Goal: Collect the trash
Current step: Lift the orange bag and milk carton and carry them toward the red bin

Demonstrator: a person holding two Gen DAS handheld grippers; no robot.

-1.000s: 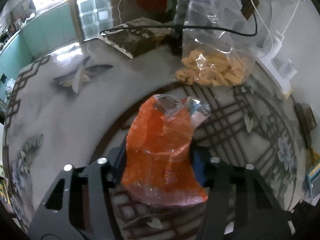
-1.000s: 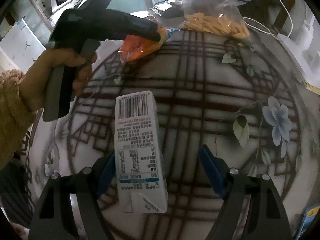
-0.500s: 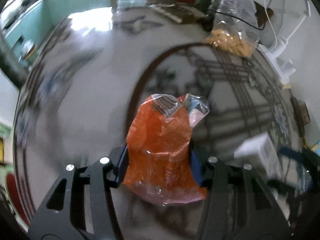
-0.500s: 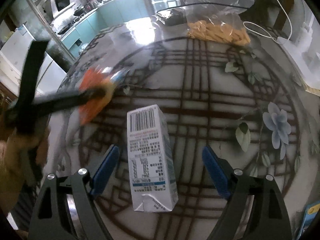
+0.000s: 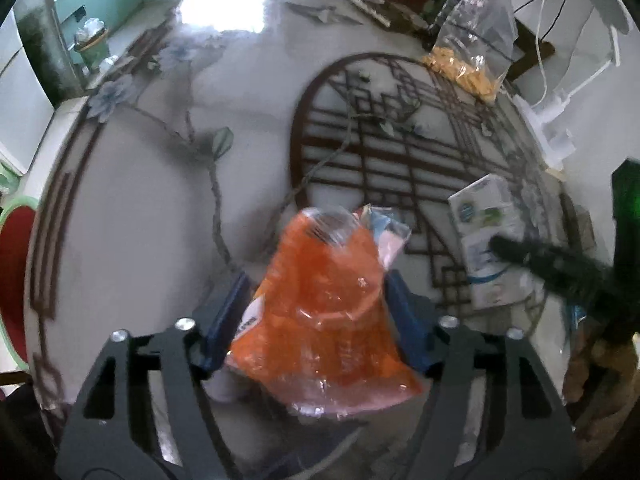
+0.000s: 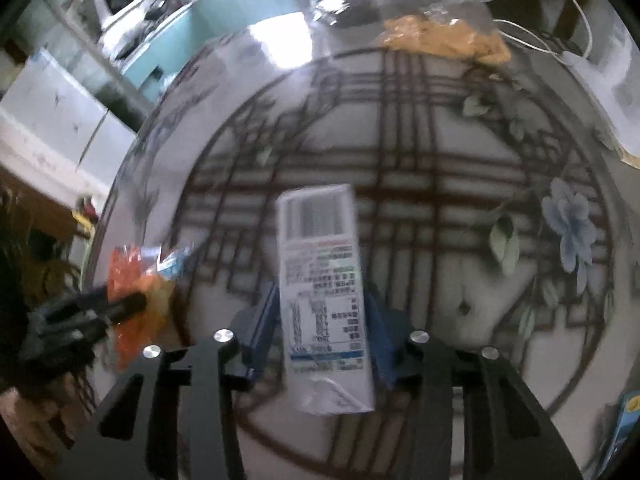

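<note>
Orange wrapper and white carton both gripped, ready for the bin.

Left wrist: left hand-held gripper (image 5: 316, 320) clamps the orange wrapper (image 5: 324, 304), lower centre, now swung off the desk (image 5: 132, 208). Right wrist: right hand-held gripper (image 6: 320, 332), spread wide a moment ago, now pinches the carton (image 6: 324, 292), centre frame.

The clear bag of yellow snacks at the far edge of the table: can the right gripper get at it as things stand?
Probably not yet. The right gripper has its jaws shut on the milk carton, so it is occupied. The snack bag lies far across the table, with nothing between.
</note>
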